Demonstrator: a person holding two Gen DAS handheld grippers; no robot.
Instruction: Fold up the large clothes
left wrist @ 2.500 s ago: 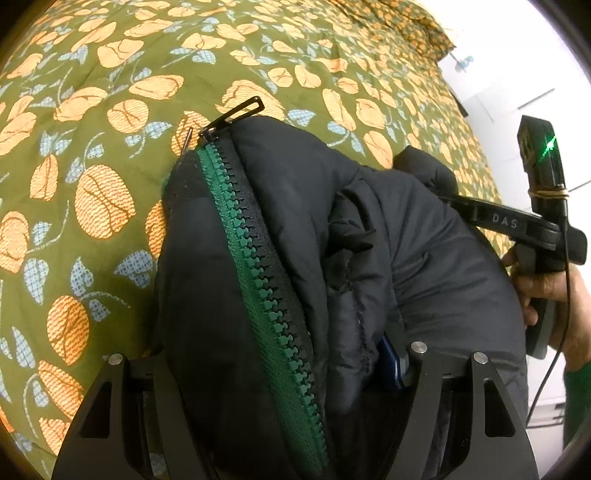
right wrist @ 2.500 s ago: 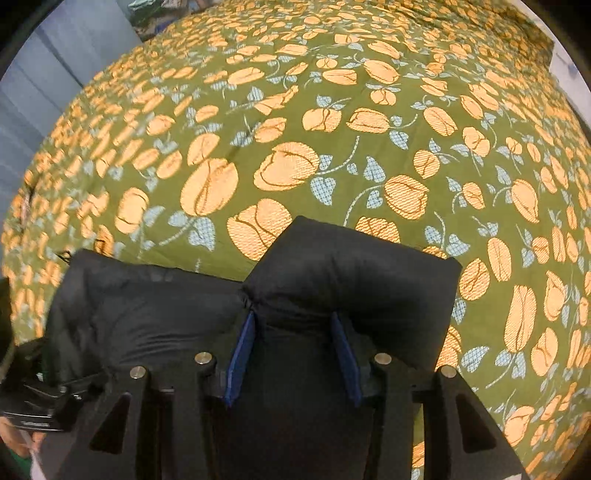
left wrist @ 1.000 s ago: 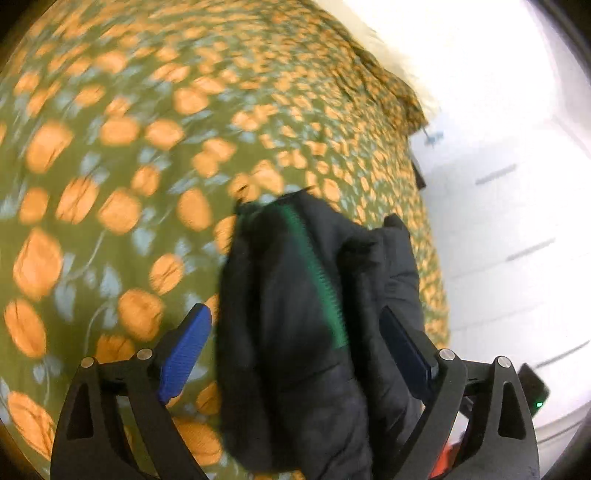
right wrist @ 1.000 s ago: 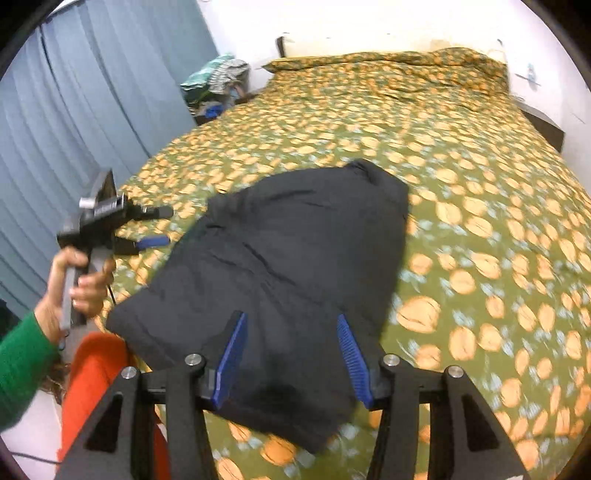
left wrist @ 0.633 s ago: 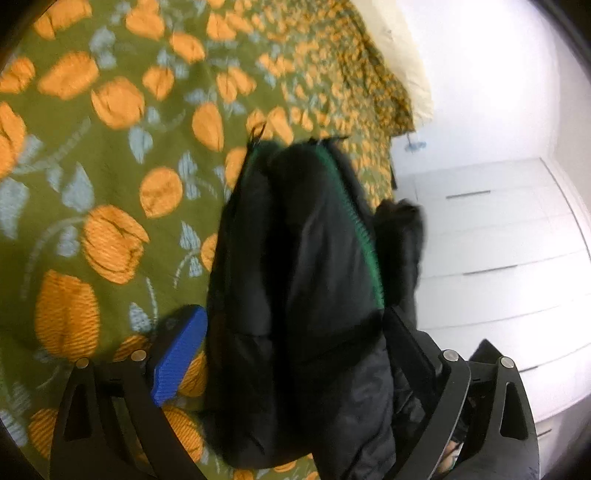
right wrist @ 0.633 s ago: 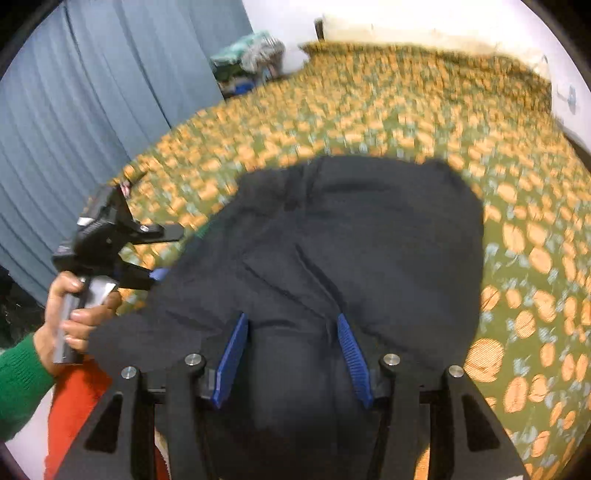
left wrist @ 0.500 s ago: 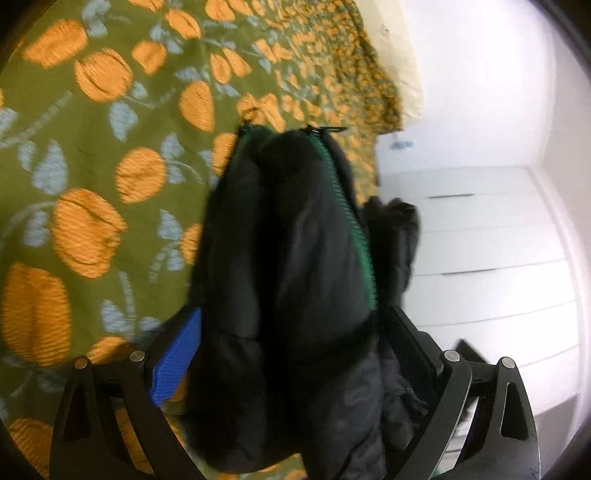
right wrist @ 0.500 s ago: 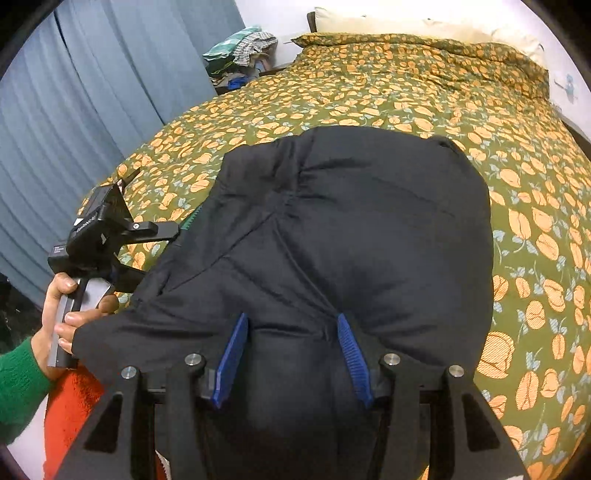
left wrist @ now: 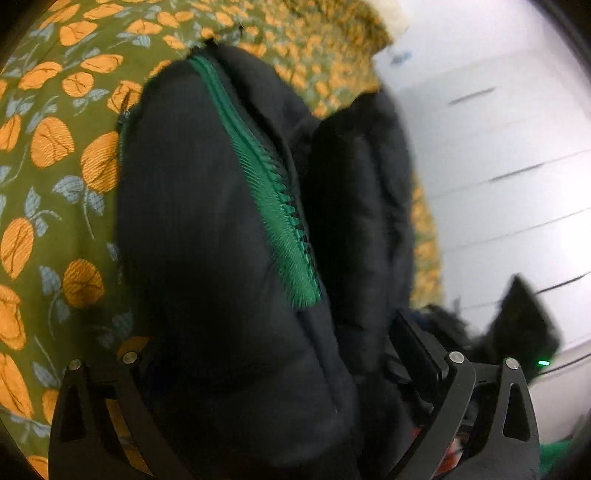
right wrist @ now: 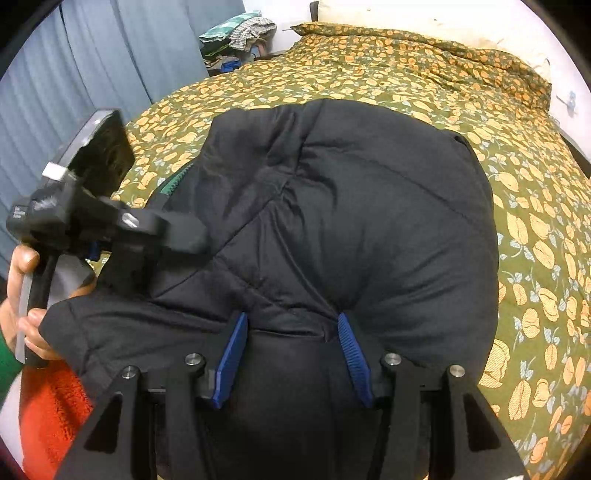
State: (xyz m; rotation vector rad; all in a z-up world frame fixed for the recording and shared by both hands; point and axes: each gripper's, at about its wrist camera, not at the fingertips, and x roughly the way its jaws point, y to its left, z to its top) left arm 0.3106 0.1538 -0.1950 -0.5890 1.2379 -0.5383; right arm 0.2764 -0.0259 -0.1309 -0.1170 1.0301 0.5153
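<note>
- Left gripper (left wrist: pixel 280 369): pitched down, jaws spread wide, dark padded fabric bulging between them; whether the pads press cannot be told.
- Left hand (right wrist: pixel 26 295): wrapped round the handle, green sleeve at the wrist.
- Right gripper (right wrist: pixel 291 354): pitched steeply down, blue pads (right wrist: pixel 231 365) half apart, clamped on a fabric fold.

Black jacket (right wrist: pixel 369 221) bulks over near edge of bed (right wrist: pixel 424 62), filling approach between both grippers. Left gripper (right wrist: pixel 155 229) sits against jacket's left side; gap there narrow. Bedspread bare toward far edge and right edge: free passage. Curtain (right wrist: pixel 74 74) bounds left side. Clothes pile (right wrist: pixel 236 29) stands off far-left corner. White cabinet (left wrist: pixel 498 166) bounds bed's right side.
</note>
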